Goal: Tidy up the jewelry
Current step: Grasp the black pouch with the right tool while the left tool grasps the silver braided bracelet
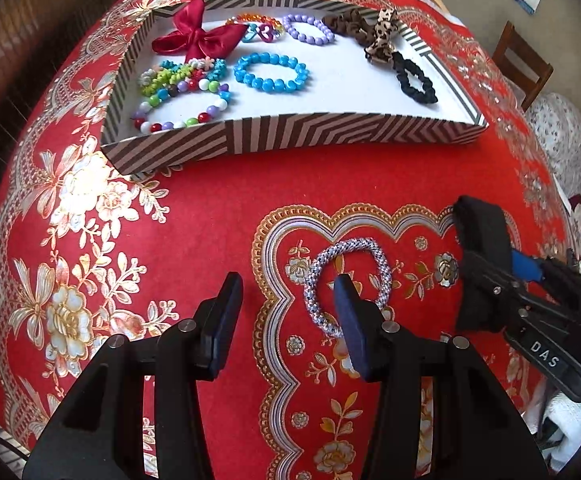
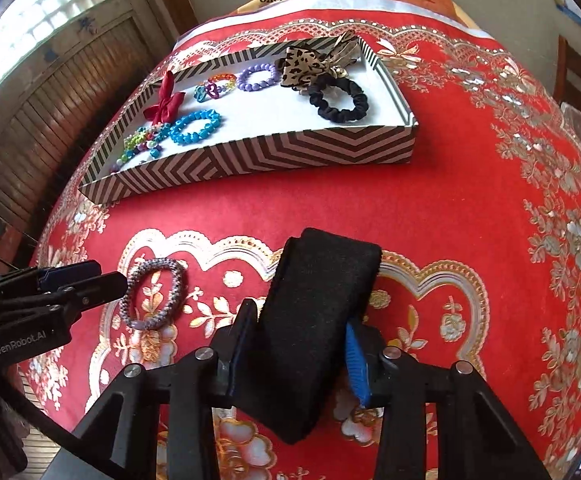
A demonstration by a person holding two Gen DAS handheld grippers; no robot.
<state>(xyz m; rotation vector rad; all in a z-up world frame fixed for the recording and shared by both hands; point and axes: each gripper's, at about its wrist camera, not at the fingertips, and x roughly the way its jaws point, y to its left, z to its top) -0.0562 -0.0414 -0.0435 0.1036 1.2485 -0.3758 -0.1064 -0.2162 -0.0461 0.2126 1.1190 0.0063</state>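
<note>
A grey-and-white beaded bracelet (image 1: 356, 245) (image 2: 179, 286) lies flat on the red patterned tablecloth (image 1: 210, 216). My left gripper (image 1: 288, 282) (image 2: 108, 276) is open and low over it: one finger stands inside the ring, the other outside to its left, and the pads do not press. My right gripper (image 2: 298, 340) (image 1: 486, 268) is shut on a wide black fabric band (image 2: 322, 280), held upright just right of the bracelet. Behind stands a striped tray (image 1: 330, 132) (image 2: 290, 152) with a white floor.
The tray holds a red bow (image 1: 198, 36), blue (image 1: 270, 72), purple (image 1: 308, 30) and multicoloured bead bracelets, a leopard-print bow (image 1: 382, 36) and a black scrunchie (image 1: 414, 78). A wooden chair (image 1: 522, 64) stands at the far right, wooden slats at the left.
</note>
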